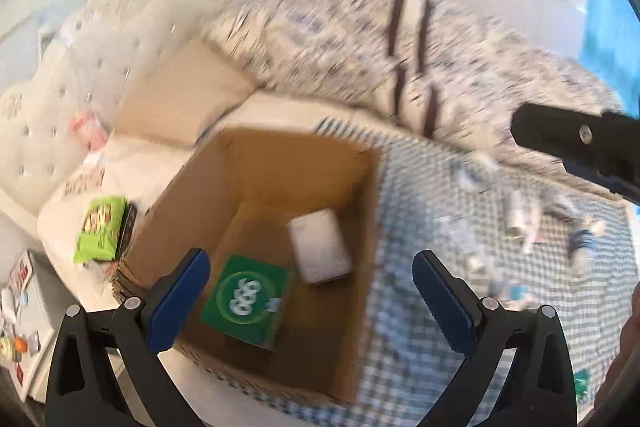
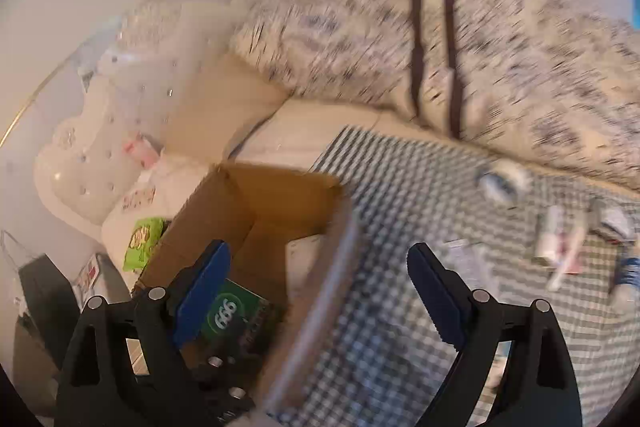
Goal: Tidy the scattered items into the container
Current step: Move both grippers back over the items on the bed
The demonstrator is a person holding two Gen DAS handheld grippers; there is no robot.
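An open cardboard box (image 1: 340,187) stands on a checked cloth on a bed; it also shows in the right wrist view (image 2: 256,199). Inside lie a green box marked 999 (image 1: 246,301) (image 2: 236,315) and a white packet (image 1: 320,255) (image 2: 304,259). My left gripper (image 1: 310,291) is open and empty above the box. My right gripper (image 2: 320,287) is open and empty over the box's right wall. Several small scattered items (image 1: 520,219) (image 2: 560,247) lie on the cloth to the right. A green snack pack (image 1: 100,229) (image 2: 142,243) lies left of the box.
A patterned quilt (image 1: 400,47) is heaped behind the cloth. A white tufted headboard (image 1: 60,107) and a beige pillow (image 1: 180,95) lie to the left. The black end of the other gripper (image 1: 580,147) shows at the right edge. Both views are motion-blurred.
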